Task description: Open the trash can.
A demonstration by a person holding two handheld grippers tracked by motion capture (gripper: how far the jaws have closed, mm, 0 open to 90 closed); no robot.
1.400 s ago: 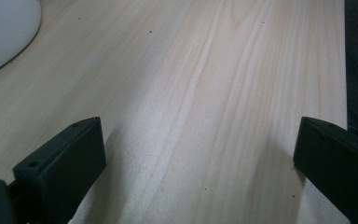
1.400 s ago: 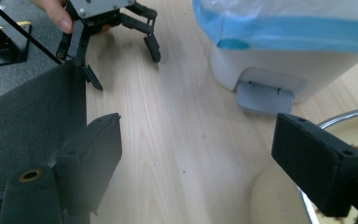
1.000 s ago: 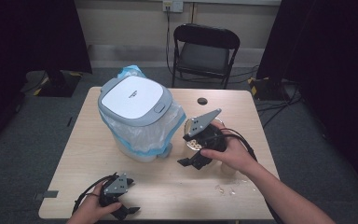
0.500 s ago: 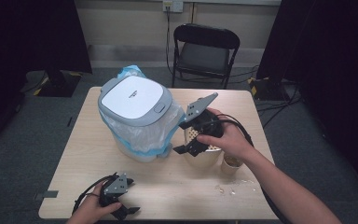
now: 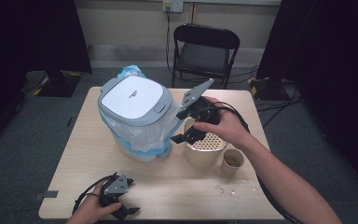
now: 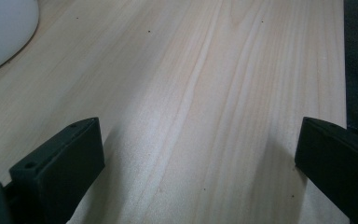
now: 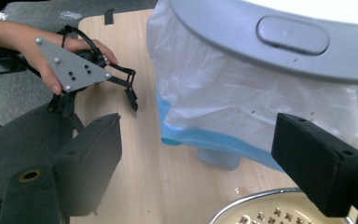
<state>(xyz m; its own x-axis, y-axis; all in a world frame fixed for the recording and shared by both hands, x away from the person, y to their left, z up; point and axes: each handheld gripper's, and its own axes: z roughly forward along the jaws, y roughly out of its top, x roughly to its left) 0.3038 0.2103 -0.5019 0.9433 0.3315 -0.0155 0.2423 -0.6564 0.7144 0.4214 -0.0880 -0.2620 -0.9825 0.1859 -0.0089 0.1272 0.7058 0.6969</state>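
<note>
My right tongs (image 5: pixel 182 126) gaping empty over one strainer bowl (image 5: pixel 205 148), left tongs (image 5: pixel 121 205) released on worktop (image 5: pixel 177 186), one bin (image 5: pixel 133 100), one cup (image 5: pixel 233 161), contents possibly crumbs.

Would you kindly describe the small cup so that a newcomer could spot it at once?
Start at the lidded bin with its plastic liner on the wooden table. To its right stands a wide tan bowl topped by a perforated strainer. The cup stands beside the bowl's right: far smaller, open-topped, with brown contents.
</note>
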